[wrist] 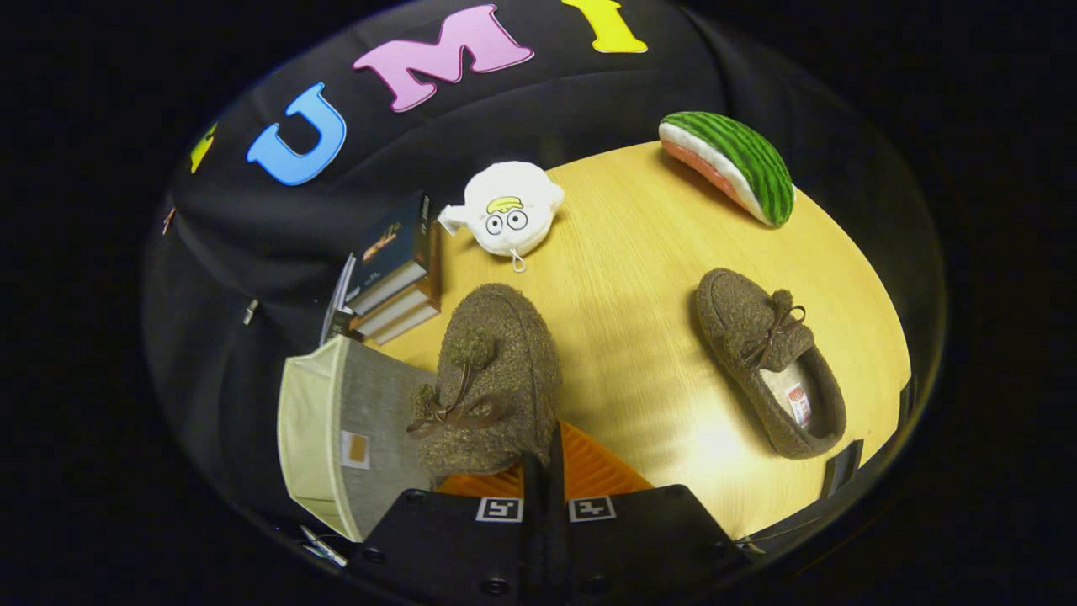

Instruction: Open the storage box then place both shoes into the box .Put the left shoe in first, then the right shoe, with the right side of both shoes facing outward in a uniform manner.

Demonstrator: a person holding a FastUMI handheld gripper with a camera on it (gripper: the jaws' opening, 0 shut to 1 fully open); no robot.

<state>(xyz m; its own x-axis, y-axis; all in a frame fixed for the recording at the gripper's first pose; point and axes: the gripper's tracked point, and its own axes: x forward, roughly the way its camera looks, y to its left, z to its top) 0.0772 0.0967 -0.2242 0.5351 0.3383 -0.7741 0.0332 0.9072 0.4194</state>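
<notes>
Brown fuzzy slipper [492, 379] pinched in the closed gripper [545, 471], over the grey fabric box [336, 438]; stacked books [395, 269] beyond, second brown slipper [770, 362] right.

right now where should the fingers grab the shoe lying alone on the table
With the gripper shut on the first shoe, take the second shoe by its heel rim, from above: the opening faces up, so one finger fits inside.

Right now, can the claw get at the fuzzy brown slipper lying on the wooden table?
Probably not yet: the claw is shut on the other fuzzy brown slipper near the beige fabric box. The lying slipper has bare table around it.
</notes>
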